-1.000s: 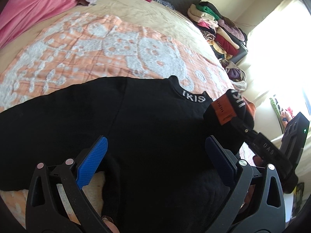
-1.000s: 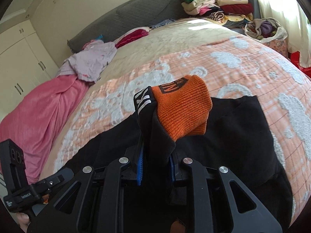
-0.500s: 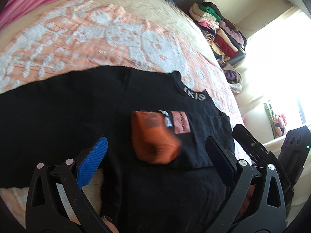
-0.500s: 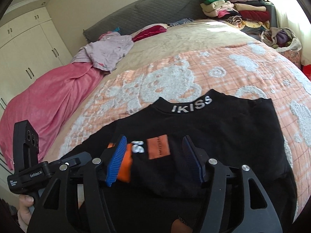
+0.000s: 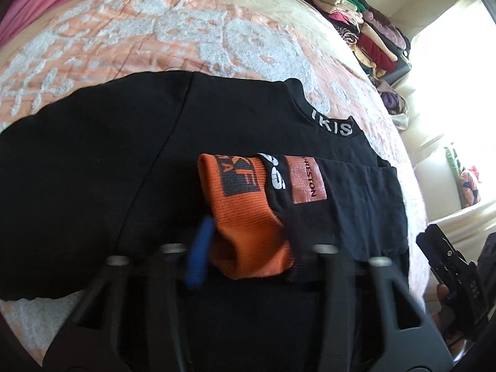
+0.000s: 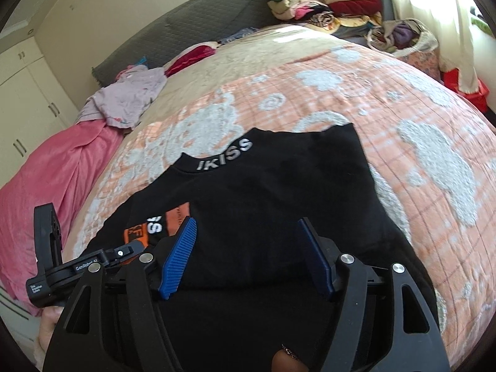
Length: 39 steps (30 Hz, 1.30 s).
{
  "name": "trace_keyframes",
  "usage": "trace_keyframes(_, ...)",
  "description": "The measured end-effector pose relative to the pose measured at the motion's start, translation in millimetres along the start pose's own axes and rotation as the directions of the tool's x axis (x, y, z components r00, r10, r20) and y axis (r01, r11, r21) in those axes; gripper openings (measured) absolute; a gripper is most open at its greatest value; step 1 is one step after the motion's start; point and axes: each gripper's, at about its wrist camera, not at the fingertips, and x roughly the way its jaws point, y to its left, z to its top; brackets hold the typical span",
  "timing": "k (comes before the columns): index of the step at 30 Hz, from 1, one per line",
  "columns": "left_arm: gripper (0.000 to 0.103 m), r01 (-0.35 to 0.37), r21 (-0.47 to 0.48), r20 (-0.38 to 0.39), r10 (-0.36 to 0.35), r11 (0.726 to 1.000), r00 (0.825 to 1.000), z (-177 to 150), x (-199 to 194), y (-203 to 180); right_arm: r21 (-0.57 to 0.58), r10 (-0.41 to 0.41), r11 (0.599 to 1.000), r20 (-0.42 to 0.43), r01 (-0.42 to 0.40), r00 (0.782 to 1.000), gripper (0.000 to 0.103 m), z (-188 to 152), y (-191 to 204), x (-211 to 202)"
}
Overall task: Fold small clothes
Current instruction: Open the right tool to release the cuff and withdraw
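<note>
Closing around the orange cuff (image 5: 245, 217), your left tool (image 5: 248, 263) sits low in the centre of the left wrist view, its blue pad (image 5: 200, 254) blurred at the cuff's left edge; the cuff lies between the jaws, though you cannot tell whether the pads already press on it. That cuff ends a black sleeve (image 5: 356, 204) folded across the chest of the black sweater (image 5: 124, 161), which lies spread flat on the bed's orange-and-white quilt (image 5: 186, 31). An orange patch (image 5: 305, 179) on the sleeve sits just right of the cuff, and white lettering marks the collar (image 5: 333, 124) above it.

Your right tool (image 6: 248, 257) stands low in the centre of the right wrist view with its jaws opening and nothing between them; only the sweater's flat black cloth shows behind the gap. Its left pad (image 6: 179, 257) is bright blue, its right pad (image 6: 316, 260) darker. At lower left of that frame the left tool's black body reaches in over the cuff.

Stacked folded clothes (image 6: 325, 3) fill the upper right, a pink blanket (image 6: 55, 179) the left edge.
</note>
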Motion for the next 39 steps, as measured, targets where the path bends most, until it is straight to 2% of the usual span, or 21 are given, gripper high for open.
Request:
trace_keyframes(2, 0.007, 0.009, 0.020, 0.017, -0.010, 1.000, 1.000, 0, -4, -4, 0.024, -0.015, 1.000, -0.002, 0.015, 1.000, 0.066, -2, -11, -2)
trace_keyframes(6, 0.006, 0.035, 0.054, 0.064, -0.039, 0.998, 0.997, 0, -25, -7, 0.070, -0.055, 0.996, -0.002, 0.055, 0.999, 0.066, -5, -35, -6)
trace_keyframes(8, 0.006, 0.010, 0.063, 0.079, -0.015, 0.998, 0.997, -2, -32, -3, 0.083, -0.075, 0.994, -0.001, 0.074, 0.997, 0.066, -6, -43, -6)
trace_keyframes(10, 0.010, -0.044, 0.076, 0.064, 0.040, 0.996, 0.997, -4, -26, 1, 0.086, -0.093, 0.992, -0.004, 0.093, 0.996, 0.066, -7, -48, -5)
trace_keyframes(12, 0.028, -0.083, 0.067, 0.056, 0.079, 0.994, 0.995, -4, -23, 7, 0.077, -0.103, 0.992, -0.004, 0.103, 0.995, 0.066, -7, -48, -5)
trace_keyframes(15, 0.030, -0.119, 0.067, 0.112, 0.111, 0.991, 0.988, -4, -41, 9, 0.040, -0.098, 0.994, -0.001, 0.098, 0.995, 0.066, -6, -40, -3)
trace_keyframes(19, 0.031, -0.119, 0.106, 0.157, 0.102, 0.987, 0.982, -5, -58, -6, -0.050, -0.075, 0.996, -0.025, 0.074, 0.997, 0.066, -4, -20, 7)
trace_keyframes(22, 0.032, -0.094, 0.156, 0.134, 0.073, 0.983, 0.988, -6, -52, -26, -0.126, -0.083, 0.989, -0.070, 0.073, 0.994, 0.066, -5, -8, 23)
trace_keyframes(25, 0.034, -0.119, 0.216, 0.091, 0.101, 0.969, 0.991, -12, -31, -42, -0.148, -0.127, 0.983, -0.113, 0.110, 0.985, 0.066, -6, -7, 38)
trace_keyframes(26, 0.038, -0.131, 0.228, 0.069, 0.118, 0.965, 0.991, -15, -22, -44, -0.145, -0.142, 0.982, -0.120, 0.125, 0.982, 0.066, -7, -9, 40)
trace_keyframes(29, 0.041, -0.181, 0.229, 0.017, 0.181, 0.957, 0.983, -20, 2, -38, -0.119, -0.170, 0.981, -0.159, 0.152, 0.972, 0.066, -9, -21, 50)
trace_keyframes(34, 0.044, -0.186, 0.224, 0.021, 0.186, 0.957, 0.982, -24, 1, -34, -0.113, -0.144, 0.985, -0.138, 0.128, 0.980, 0.067, -12, -20, 40)
trace_keyframes(36, 0.054, -0.183, 0.220, 0.035, 0.180, 0.958, 0.983, -24, -8, -35, -0.111, -0.118, 0.988, -0.120, 0.104, 0.986, 0.072, -12, -16, 28)
trace_keyframes(39, 0.060, -0.183, 0.211, 0.069, 0.172, 0.960, 0.983, -25, -22, -36, -0.128, -0.093, 0.988, -0.077, 0.083, 0.993, 0.080, -12, -7, 12)
